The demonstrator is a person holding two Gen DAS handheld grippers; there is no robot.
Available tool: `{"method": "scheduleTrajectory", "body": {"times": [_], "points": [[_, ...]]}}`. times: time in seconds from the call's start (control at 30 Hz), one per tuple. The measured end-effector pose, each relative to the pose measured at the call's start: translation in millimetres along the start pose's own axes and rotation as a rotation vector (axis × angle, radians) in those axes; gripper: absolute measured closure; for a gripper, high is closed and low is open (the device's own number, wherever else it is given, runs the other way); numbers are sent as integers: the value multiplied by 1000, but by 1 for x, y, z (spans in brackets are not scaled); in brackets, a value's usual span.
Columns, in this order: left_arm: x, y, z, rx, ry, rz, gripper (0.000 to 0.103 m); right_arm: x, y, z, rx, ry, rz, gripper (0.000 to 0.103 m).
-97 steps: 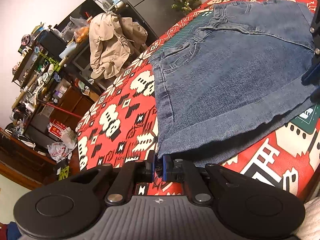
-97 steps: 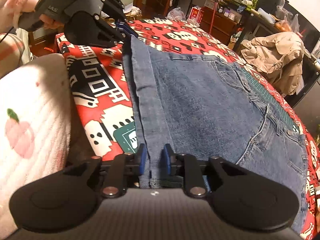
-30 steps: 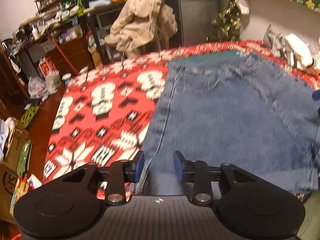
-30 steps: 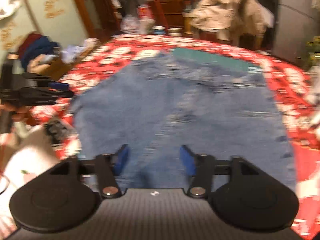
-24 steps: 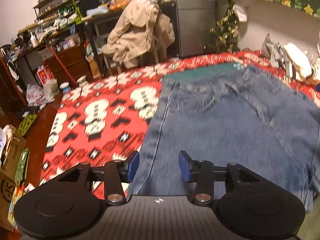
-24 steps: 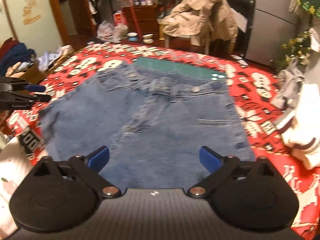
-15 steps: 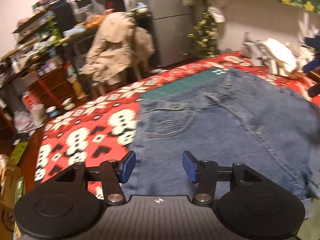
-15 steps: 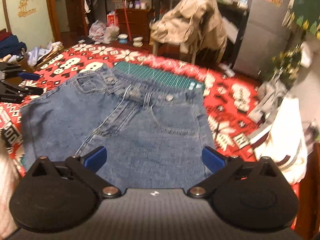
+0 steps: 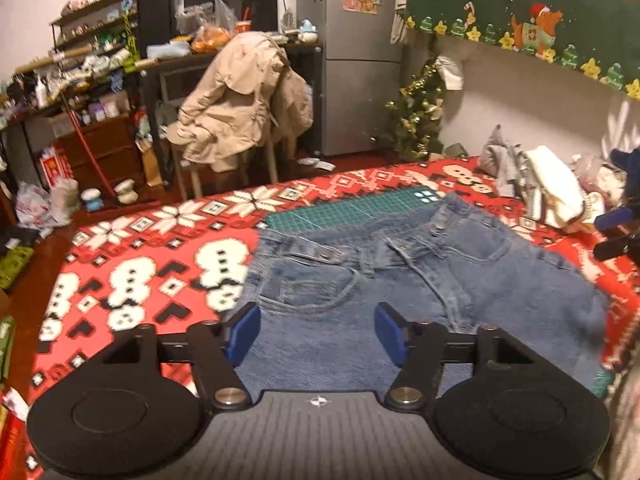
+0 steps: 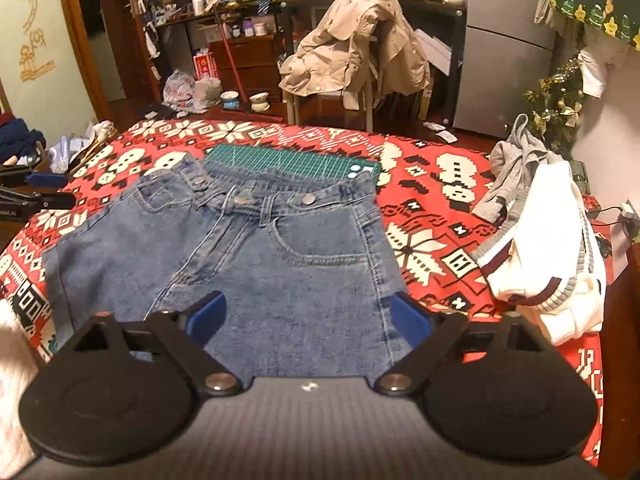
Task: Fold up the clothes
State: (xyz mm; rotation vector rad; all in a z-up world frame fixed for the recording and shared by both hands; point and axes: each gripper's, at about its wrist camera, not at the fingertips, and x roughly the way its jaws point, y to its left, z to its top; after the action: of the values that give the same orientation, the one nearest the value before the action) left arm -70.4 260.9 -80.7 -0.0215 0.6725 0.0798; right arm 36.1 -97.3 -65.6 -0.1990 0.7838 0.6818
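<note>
Blue denim shorts point(image 10: 256, 256) spread flat, waistband at 12 o'clock, on red-and-white patterned tablecloth point(image 10: 432, 216), partly over green cutting mat point(image 10: 288, 160): laid out, presumably, for folding. Left gripper point(image 9: 316, 332) above near hem, jaws opening, pads clear of cloth. Right gripper point(image 10: 308, 318) likewise poised, jaws closing from wide, nothing clamped. White knit sweater with maroon-striped trim point(image 10: 548, 256) heaped at 3 o'clock, apparently awaiting its turn.

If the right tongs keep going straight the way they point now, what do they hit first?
Most likely the denim shorts spread on the red patterned blanket: the closing, empty right tongs aim down at the cloth below the front pocket. Depth is uncertain.
</note>
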Motion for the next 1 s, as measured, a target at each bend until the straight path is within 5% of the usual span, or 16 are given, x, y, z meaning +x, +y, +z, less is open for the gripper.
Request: {"method": "scheduleTrajectory", "body": {"times": [0.13, 0.33, 0.47, 0.57, 1.0], "points": [[15, 10, 4, -8, 9, 32, 58, 15, -18, 7, 73, 7, 6, 25], [61, 33, 18, 3, 36, 54, 58, 68, -44, 41, 85, 19, 20, 47], [103, 50, 35, 5, 62, 48, 50, 110, -60, 75, 105, 15, 32, 48], [131, 65, 50, -27, 72, 37, 50, 143, -67, 98, 94, 24, 26, 60], [193, 84, 63, -112, 191, -151, 65, 231, -97, 113, 143, 138, 92, 76]]}}
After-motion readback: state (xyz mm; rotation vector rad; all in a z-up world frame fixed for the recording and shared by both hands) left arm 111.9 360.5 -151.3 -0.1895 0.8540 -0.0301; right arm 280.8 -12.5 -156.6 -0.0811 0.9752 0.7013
